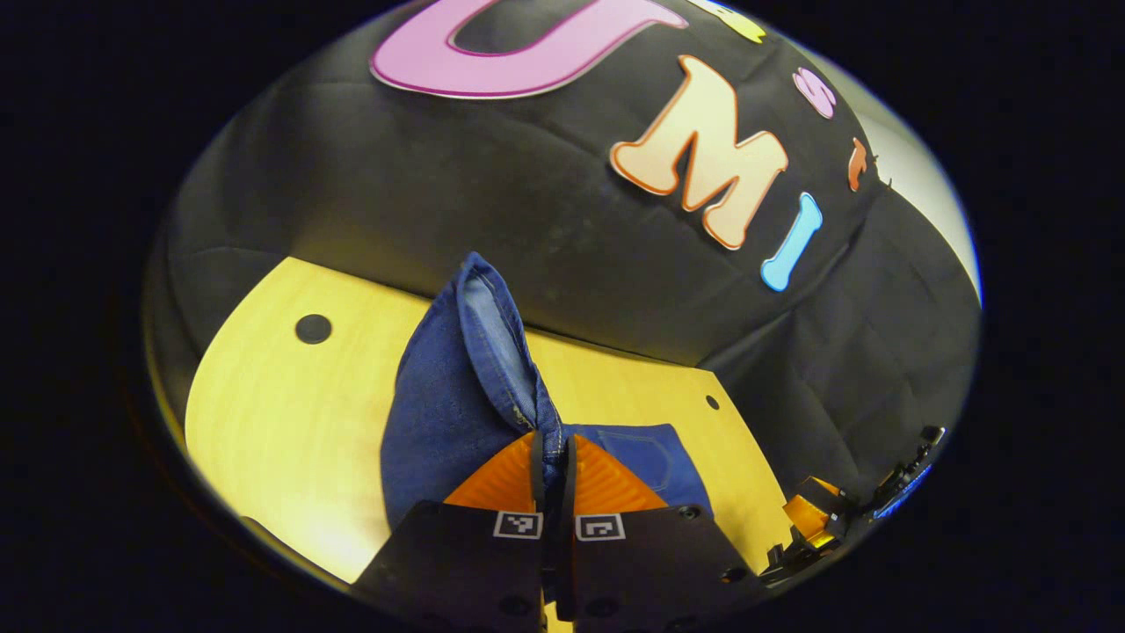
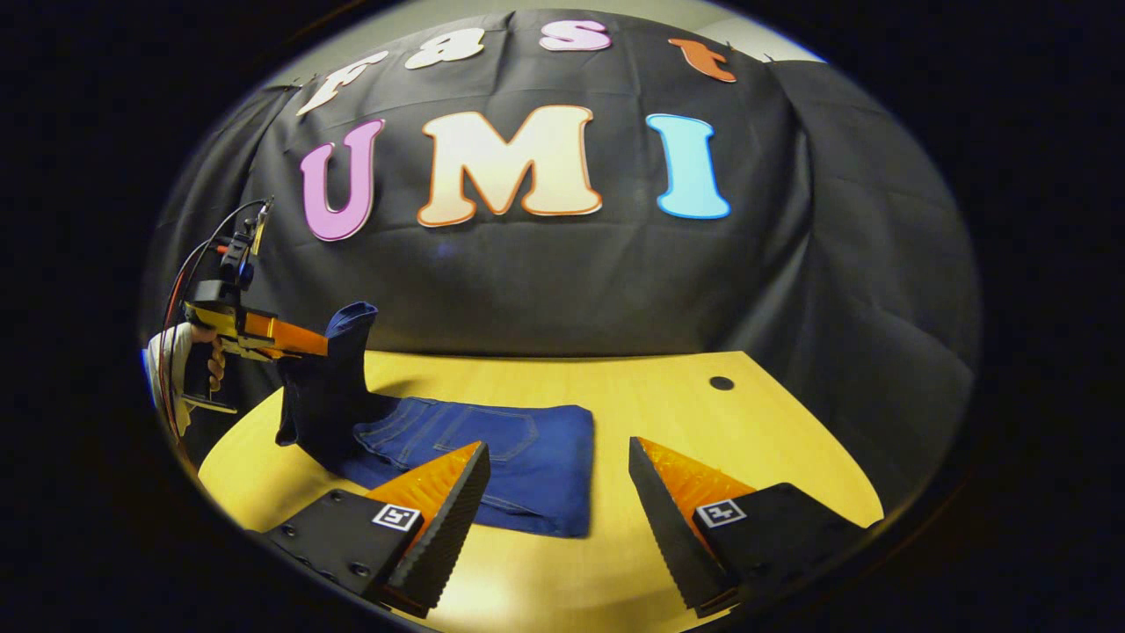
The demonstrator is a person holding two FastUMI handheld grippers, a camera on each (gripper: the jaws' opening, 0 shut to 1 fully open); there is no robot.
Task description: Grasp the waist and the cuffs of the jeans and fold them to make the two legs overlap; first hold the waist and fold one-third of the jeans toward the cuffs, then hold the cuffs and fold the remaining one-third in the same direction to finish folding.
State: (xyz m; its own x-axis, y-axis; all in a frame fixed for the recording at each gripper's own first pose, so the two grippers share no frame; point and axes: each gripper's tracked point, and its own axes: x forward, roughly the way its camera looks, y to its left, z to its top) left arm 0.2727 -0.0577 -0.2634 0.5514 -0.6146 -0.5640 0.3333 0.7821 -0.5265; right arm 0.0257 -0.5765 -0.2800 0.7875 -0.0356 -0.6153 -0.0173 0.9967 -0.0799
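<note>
On the yellow wooden table [image 2: 747, 413], entries run left to right

Right gripper view, 9 o'clock: a hand [image 2: 189, 365] in a pale sleeve holds the left gripper [image 2: 327, 345] by its grip, cables looping above it. Its fingers are pinched onto a raised end of the jeans [image 2: 492, 457], which stands up off the table at that point as a dark upright fold.

Right gripper view, centre toward 7 o'clock: the remainder of the jeans lies flat on the table as a folded blue rectangle, a back pocket and seams facing up.

Right gripper view, 6 o'clock: the right gripper [image 2: 558, 492], fingers spread wide apart, nothing between them; it hangs just above the table at the near edge of the jeans, one finger over the denim, the other over bare wood. Round dark hole [image 2: 722, 383] in the table at 3 o'clock.

Left gripper view, 6 o'clock: left gripper [image 1: 552, 457] closed tight on a hemmed denim edge, the cloth [image 1: 457, 396] rising toward 12 o'clock in a peaked fold. Table hole [image 1: 313, 329] at 9 o'clock; the other gripper [image 1: 813, 519] at 4 o'clock
</note>
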